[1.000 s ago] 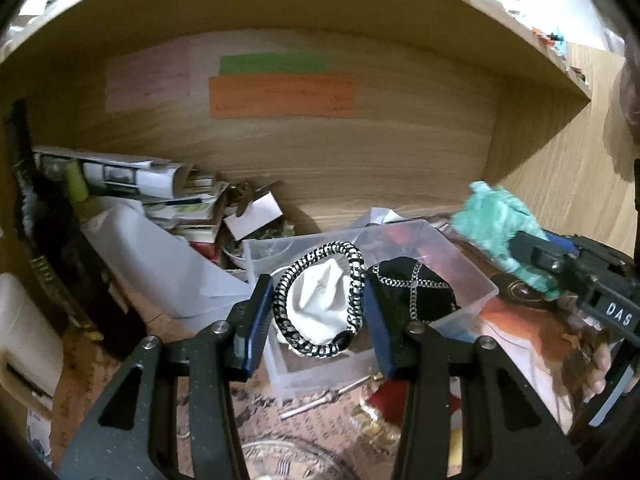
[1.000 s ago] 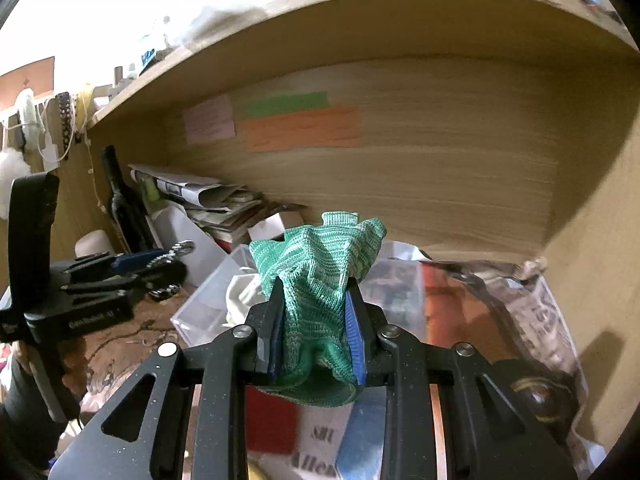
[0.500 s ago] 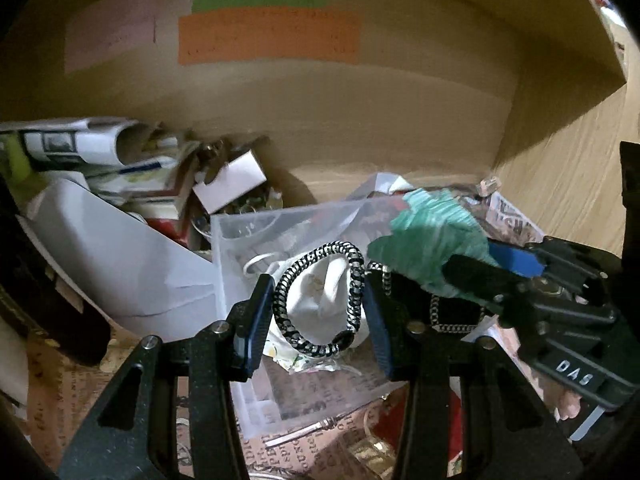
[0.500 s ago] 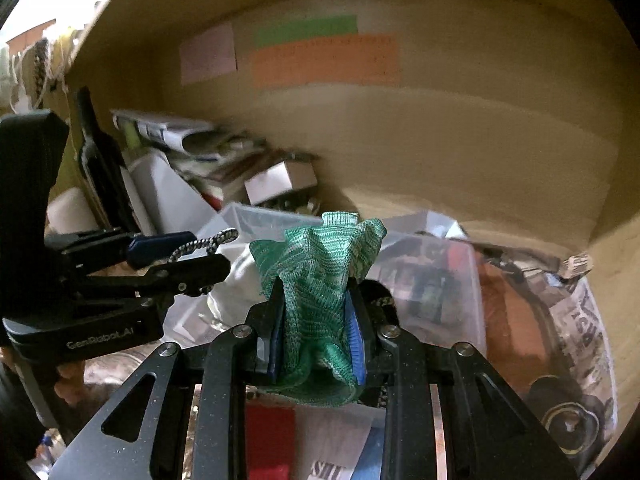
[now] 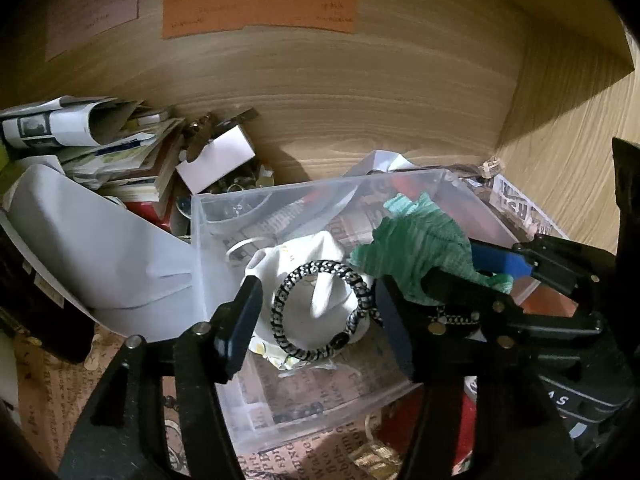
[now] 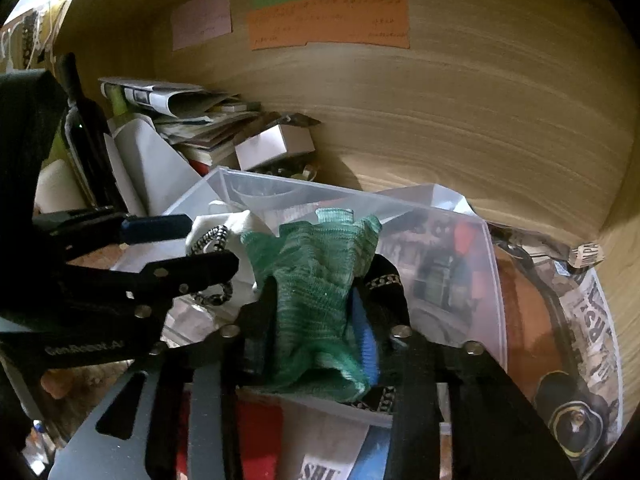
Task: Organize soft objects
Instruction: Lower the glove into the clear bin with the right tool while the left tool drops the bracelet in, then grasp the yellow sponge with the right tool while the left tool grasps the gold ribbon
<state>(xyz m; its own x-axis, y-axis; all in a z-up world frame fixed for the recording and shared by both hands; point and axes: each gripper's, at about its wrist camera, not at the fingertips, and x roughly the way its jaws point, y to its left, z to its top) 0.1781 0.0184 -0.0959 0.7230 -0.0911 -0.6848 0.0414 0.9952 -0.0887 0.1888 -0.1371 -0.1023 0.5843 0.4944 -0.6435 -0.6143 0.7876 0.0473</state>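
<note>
**Both grippers arrive over the bin**

Since the earlier frames both grippers have advanced from in front of the shelf to above the clear bin [image 5: 320,420]. Nearest, the left gripper [image 5: 316,316] holds a black-and-white braided band [image 5: 320,312] stretched between its spread fingers, over a white cloth [image 5: 316,280] lying in the bin. Just right, the right gripper [image 6: 316,316] pinches a green knit cloth [image 6: 316,280] at mid-length, loose ends flopping over the bin's right half. Both items look light, soft and limp; grip bunched fabric, not edges. Farther back: papers [image 5: 100,140], wooden wall [image 5: 360,100].
</note>
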